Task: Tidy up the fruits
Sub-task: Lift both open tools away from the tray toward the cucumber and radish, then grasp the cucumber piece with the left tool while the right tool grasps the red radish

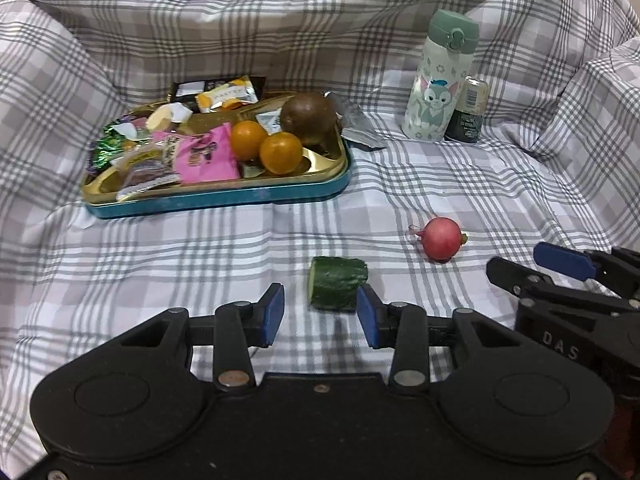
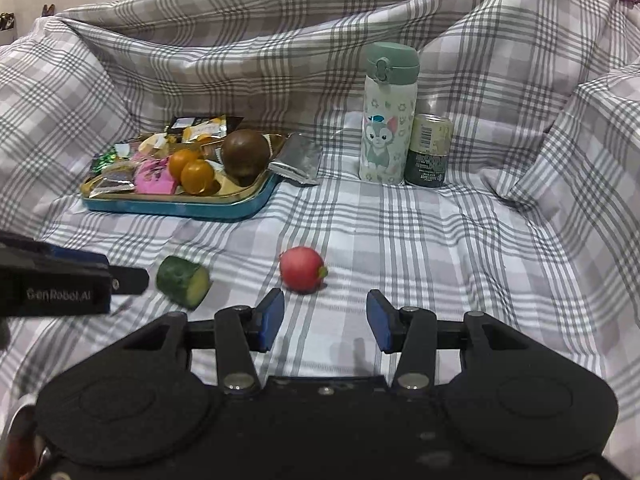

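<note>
Obs: blue-sided tin tray (image 1: 224, 204) sits on the checked cloth (image 1: 200, 264), rear left. It holds two orange fruits (image 1: 280, 153), touching each other, a brown round fruit (image 1: 308, 117) just behind them, and a heap of snack packets (image 1: 200, 152) on the left half. Judgement: three fruits already in place, so the task looks partly done.

Left to do: a cucumber piece (image 1: 338, 283) and a red round radish-like item (image 1: 442, 239) both lie loose on the cloth, well apart from the tray and apart from each other.

Left gripper (image 1: 320, 316): jaws part open, nothing between the pads. The cucumber piece lies just ahead of the fingertips, offset toward the right-hand pad; contact cannot be told from this view.

Right gripper (image 2: 324, 316): jaws part open, empty. The red item (image 2: 302, 269) lies just ahead, nearer its left pad, not touching.

A cartoon-print bottle (image 1: 438, 76) and a dark can (image 1: 470, 110) stand side by side at rear right, clear of the work; a silver packet (image 2: 298, 158) lies just beside the tray.

Judgement: each gripper appears lined up for one loose item; both pickups and both transfers to the tray remain
</note>
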Action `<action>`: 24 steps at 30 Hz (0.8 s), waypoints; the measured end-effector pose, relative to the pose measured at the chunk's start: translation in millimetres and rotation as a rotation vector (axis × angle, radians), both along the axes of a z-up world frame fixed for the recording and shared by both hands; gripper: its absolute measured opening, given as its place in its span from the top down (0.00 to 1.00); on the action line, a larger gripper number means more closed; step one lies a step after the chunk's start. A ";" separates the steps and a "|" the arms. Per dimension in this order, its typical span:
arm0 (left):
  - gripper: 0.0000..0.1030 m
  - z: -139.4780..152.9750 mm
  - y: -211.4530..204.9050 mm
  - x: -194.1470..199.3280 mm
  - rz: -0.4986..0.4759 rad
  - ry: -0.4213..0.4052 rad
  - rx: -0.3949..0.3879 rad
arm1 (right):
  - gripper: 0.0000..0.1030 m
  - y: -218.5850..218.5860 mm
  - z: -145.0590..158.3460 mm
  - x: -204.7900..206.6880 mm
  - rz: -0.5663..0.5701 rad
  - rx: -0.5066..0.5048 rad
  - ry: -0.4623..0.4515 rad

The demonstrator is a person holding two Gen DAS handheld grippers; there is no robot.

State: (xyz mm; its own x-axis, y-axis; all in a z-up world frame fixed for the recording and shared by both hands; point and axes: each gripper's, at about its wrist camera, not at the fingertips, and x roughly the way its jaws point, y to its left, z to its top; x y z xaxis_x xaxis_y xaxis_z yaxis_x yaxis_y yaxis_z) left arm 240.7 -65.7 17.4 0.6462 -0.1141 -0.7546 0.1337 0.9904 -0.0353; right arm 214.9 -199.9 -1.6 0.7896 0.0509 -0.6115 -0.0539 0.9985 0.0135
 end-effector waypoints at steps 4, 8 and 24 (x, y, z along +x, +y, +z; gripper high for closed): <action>0.53 -6.1 -5.0 6.6 -0.007 0.000 -0.001 | 0.54 -3.1 -7.4 15.5 -0.015 0.019 0.006; 0.52 -10.5 -7.6 12.1 -0.003 -0.007 0.002 | 0.54 -8.2 -14.5 24.4 -0.033 0.035 0.026; 0.50 -24.6 -12.6 22.9 -0.019 -0.006 0.014 | 0.54 -9.3 -20.3 28.9 -0.027 0.042 0.044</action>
